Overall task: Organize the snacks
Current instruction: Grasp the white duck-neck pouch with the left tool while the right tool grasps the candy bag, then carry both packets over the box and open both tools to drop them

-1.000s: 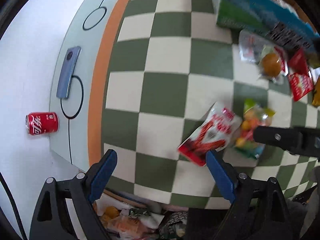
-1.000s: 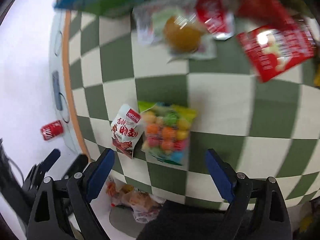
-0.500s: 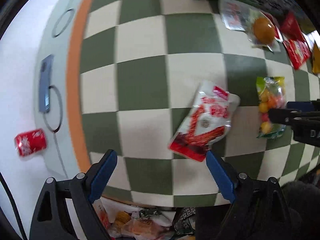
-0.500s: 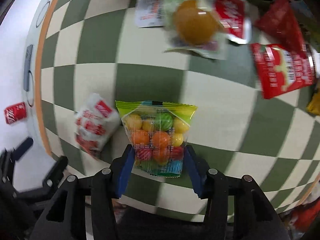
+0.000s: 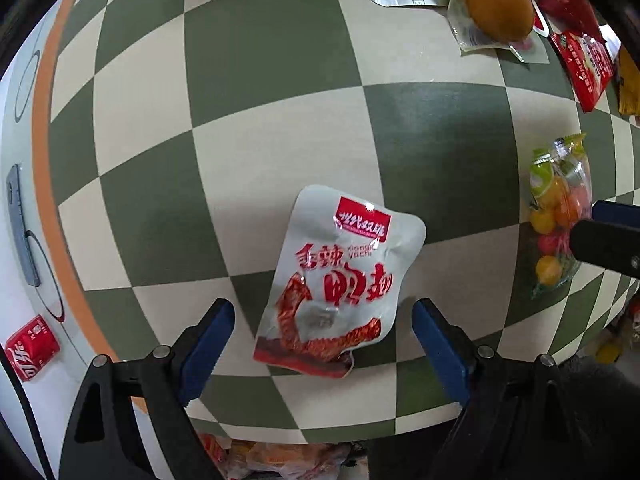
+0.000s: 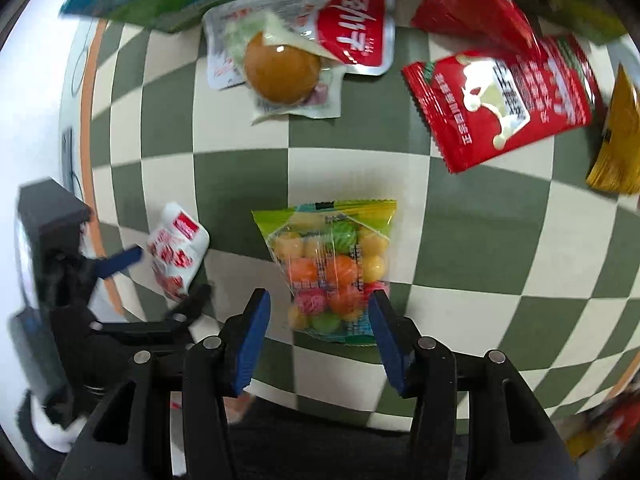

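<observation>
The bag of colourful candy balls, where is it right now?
In the right wrist view the candy bag lies on the checkered cloth between the right claw pads, with the white and red pouch to its left.

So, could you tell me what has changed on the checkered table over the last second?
The left gripper has come down over the white and red packet, jaws closing, not yet touching. The right gripper has narrowed around the colourful candy bag; contact is unclear. The snacks and the cola can stayed put.
</observation>
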A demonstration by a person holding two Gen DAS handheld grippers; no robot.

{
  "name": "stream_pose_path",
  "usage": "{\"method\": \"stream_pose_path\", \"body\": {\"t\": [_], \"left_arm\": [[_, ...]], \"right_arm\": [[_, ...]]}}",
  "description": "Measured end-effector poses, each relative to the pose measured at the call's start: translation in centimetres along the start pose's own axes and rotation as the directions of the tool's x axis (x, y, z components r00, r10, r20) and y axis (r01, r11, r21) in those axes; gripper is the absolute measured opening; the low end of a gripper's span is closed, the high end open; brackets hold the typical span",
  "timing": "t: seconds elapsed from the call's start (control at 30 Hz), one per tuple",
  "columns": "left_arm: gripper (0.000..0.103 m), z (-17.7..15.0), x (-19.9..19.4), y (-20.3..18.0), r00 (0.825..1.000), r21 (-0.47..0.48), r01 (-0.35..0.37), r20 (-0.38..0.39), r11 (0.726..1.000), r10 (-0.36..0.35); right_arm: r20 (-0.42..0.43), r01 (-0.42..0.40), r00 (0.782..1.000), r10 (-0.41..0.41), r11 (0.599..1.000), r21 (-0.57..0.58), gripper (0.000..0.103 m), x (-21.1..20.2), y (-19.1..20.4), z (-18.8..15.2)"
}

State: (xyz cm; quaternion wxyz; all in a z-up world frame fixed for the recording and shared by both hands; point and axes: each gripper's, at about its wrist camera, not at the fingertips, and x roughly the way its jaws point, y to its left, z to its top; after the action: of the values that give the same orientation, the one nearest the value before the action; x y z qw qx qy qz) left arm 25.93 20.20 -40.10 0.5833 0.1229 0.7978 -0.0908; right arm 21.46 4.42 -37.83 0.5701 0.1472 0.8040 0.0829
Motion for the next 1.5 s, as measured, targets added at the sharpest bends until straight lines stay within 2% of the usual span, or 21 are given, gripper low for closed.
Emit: {"method": "stream_pose_path", "body": {"t": [0.03, 0.07, 0.13, 0.2, 0.33, 0.47, 0.6, 0.77, 0.9, 1.1, 1.27, 1.4, 1.5], "left_arm": [[0.074, 0.0, 0.1, 0.1, 1.000, -0.006, 0.011, -0.004, 1.000, -0.011], [0.073, -0.1, 0.0, 0.1, 1.000, -0.014, 0.026, 0.000, 1.000, -0.026], [0.062, -0.3, -0.3, 0.4, 1.000, -0.029, 0.028, 0.010, 0.999, -0.028], [0.058, -0.4, -0.4, 0.7, 0.999, -0.048, 0.042, 0.009, 0.998, -0.042], [0.055, -0.8, -0.4, 1.7, 0.997, -0.111, 0.080, 0.009, 0.991, -0.080], [0.053, -1.4, -0.5, 2.2, 0.992, -0.165, 0.127, 0.018, 0.978, -0.126], [0.053, -1.6, -1.0, 1.8, 0.992, -0.174, 0.128, 0.034, 0.976, -0.124], [0.053, -2.0, -1.9, 1.3, 0.990, -0.176, 0.141, 0.050, 0.974, -0.134], [0.053, -2.2, -2.5, 3.3, 0.989, -0.175, 0.146, 0.058, 0.974, -0.138], [0.053, -2.3, -4.3, 3.8, 0.983, -0.183, 0.175, 0.080, 0.967, -0.162], [0.053, -2.9, -7.6, 4.2, 0.971, -0.173, 0.223, 0.124, 0.959, -0.204], [0.053, -2.7, -12.4, 3.8, 0.953, -0.144, 0.271, 0.182, 0.952, -0.244], [0.053, -1.6, -17.6, 2.3, 0.931, -0.097, 0.312, 0.230, 0.945, -0.283]], "right_arm": [[0.001, 0.001, 1.000, -0.001, 1.000, 0.014, 0.055, 0.0, -0.4, 0.2], [0.005, 0.010, 1.000, -0.010, 1.000, 0.027, 0.056, 0.0, -0.7, 0.3], [0.007, 0.015, 1.000, -0.015, 0.999, 0.036, 0.059, 0.2, -0.9, 0.4], [0.008, 0.034, 0.999, -0.034, 0.998, 0.043, 0.060, 0.9, 0.0, 0.5], [0.008, 0.059, 0.998, -0.059, 0.997, 0.047, 0.063, 1.3, 0.0, 0.5], [0.005, 0.112, 0.994, -0.112, 0.993, 0.029, 0.063, 2.3, 1.7, 0.3], [0.019, 0.159, 0.987, -0.159, 0.987, 0.005, 0.060, 2.9, 2.4, 0.2], [0.060, 0.153, 0.986, -0.153, 0.988, 0.008, 0.051, 2.8, 2.7, -0.6], [0.077, 0.137, 0.988, -0.137, 0.991, 0.001, 0.049, 2.3, 2.1, -1.0], [0.102, 0.113, 0.988, -0.113, 0.994, 0.008, 0.047, 0.3, -1.0, -2.0], [0.141, 0.075, 0.987, -0.074, 0.997, -0.001, 0.047, -3.1, -2.6, -2.8], [0.190, 0.030, 0.981, -0.024, 0.999, -0.028, 0.046, -7.4, -2.6, -3.4], [0.239, -0.018, 0.971, 0.029, 0.999, -0.050, 0.046, -11.6, -2.9, -3.8]]}}
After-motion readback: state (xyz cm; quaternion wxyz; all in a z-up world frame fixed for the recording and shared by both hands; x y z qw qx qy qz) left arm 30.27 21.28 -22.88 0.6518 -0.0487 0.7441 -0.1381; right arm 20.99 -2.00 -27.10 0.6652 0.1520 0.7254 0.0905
